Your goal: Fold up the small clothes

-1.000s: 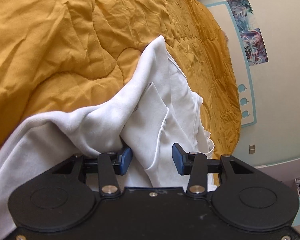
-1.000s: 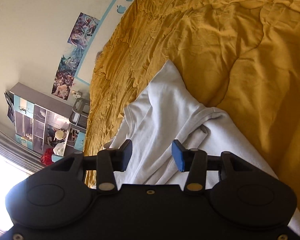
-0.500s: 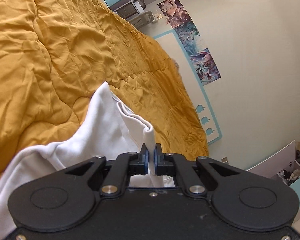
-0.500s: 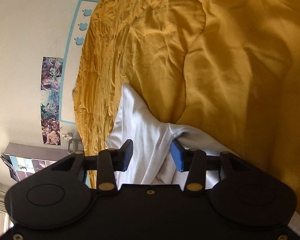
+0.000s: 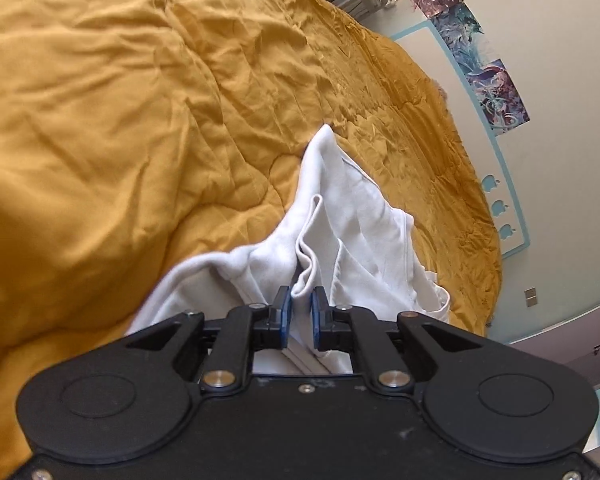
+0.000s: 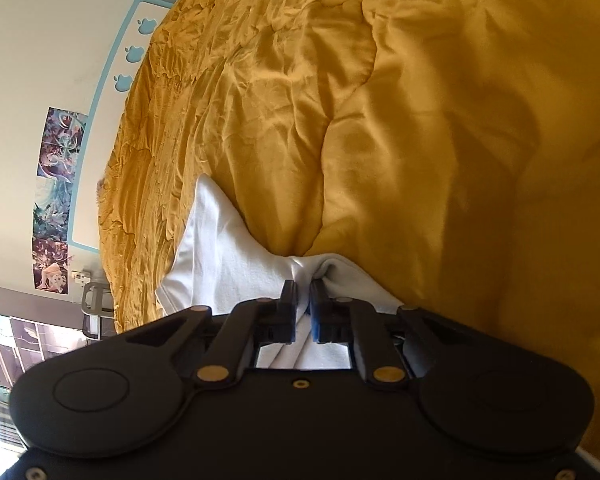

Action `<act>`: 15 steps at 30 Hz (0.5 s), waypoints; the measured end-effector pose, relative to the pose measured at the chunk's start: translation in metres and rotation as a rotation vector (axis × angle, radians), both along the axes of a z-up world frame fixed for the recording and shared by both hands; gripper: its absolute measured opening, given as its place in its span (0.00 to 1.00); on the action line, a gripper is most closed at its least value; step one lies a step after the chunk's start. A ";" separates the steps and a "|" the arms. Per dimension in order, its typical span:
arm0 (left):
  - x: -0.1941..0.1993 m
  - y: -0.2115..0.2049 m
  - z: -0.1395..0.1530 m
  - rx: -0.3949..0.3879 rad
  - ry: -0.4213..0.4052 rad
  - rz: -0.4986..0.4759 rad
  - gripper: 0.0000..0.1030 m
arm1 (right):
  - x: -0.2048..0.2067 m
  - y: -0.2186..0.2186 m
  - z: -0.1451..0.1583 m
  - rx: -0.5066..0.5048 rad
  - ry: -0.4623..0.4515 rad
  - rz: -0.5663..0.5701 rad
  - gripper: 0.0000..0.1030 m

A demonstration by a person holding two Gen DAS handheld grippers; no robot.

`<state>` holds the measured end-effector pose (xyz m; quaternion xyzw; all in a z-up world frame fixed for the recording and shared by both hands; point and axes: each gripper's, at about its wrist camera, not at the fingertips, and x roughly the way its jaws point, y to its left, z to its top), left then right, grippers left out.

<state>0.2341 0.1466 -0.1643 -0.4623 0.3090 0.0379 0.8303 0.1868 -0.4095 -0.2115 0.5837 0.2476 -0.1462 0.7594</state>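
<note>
Both claws pinched bunched folds of the white garment (image 5: 352, 220): the left claw (image 5: 299, 312), its jaws having just eased apart slightly, and the right claw (image 6: 303, 304), just clamped tight. The garment lay crumpled on the mustard-yellow bedspread (image 5: 120, 120), posters (image 5: 484, 76) on the wall beyond.

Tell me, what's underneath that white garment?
A mustard-yellow quilt lies under the white garment, spreading out all around it. The stretch directly beneath the cloth is covered, so unseen.

Left hand-held gripper (image 5: 299, 304) pinching white garment (image 5: 352, 216), mustard quilt (image 5: 140, 120)
</note>
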 end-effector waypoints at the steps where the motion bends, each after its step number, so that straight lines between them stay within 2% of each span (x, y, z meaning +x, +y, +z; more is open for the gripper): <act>1: -0.004 0.002 0.009 0.029 0.007 0.007 0.16 | -0.001 -0.001 0.002 0.003 0.002 0.001 0.07; 3: -0.013 0.003 0.027 0.055 -0.048 0.000 0.23 | -0.005 -0.002 0.010 0.000 -0.005 0.014 0.10; 7: -0.003 -0.011 0.044 0.048 -0.158 -0.092 0.34 | -0.002 0.010 0.031 -0.050 -0.128 0.134 0.11; 9: 0.017 -0.023 0.041 0.059 -0.145 -0.132 0.34 | 0.008 0.023 0.039 -0.077 -0.183 0.214 0.15; 11: 0.034 -0.033 0.029 0.082 -0.091 -0.155 0.34 | 0.020 0.036 0.040 -0.101 -0.191 0.268 0.23; 14: 0.046 -0.038 0.005 0.150 0.003 -0.140 0.34 | 0.037 0.044 0.028 -0.165 -0.113 0.296 0.26; 15: 0.047 -0.039 0.000 0.171 0.000 -0.150 0.34 | 0.040 0.044 0.021 -0.179 -0.073 0.289 0.26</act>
